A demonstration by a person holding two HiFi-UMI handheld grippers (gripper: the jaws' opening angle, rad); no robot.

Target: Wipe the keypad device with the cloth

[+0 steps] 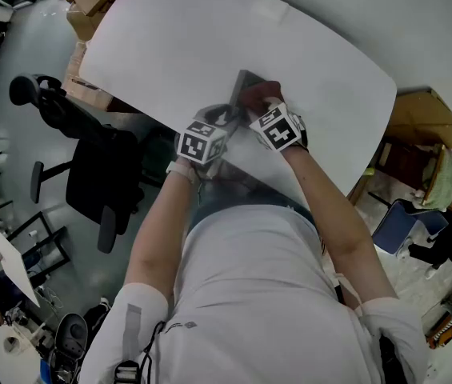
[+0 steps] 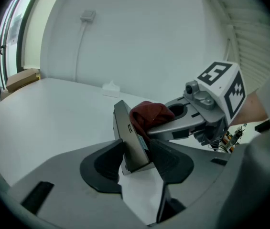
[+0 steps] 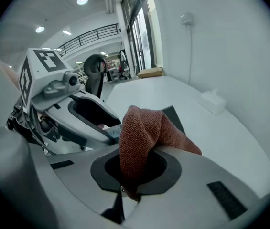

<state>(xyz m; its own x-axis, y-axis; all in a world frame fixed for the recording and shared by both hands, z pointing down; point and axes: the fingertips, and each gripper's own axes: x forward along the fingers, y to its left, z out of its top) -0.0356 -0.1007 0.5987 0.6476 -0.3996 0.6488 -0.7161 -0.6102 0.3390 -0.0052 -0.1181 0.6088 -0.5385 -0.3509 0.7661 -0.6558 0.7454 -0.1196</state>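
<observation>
The grey keypad device (image 2: 131, 140) stands tilted on edge above the white table, and my left gripper (image 2: 137, 162) is shut on its lower end. A dark red cloth (image 3: 139, 142) is bunched between the jaws of my right gripper (image 3: 132, 168), which is shut on it. The cloth (image 2: 148, 116) lies against the device's upper face, near its top end. In the head view both grippers meet over the table's near edge, left gripper (image 1: 214, 134) beside right gripper (image 1: 270, 114), with the device (image 1: 246, 82) sticking out beyond them. Its keys are hidden.
The white table (image 1: 210, 46) spreads away from me. A small white box (image 3: 212, 100) sits near the wall. A black office chair (image 1: 90, 174) stands left of the table, cardboard boxes (image 1: 90, 6) behind it. A wooden crate (image 1: 426, 126) is at the right.
</observation>
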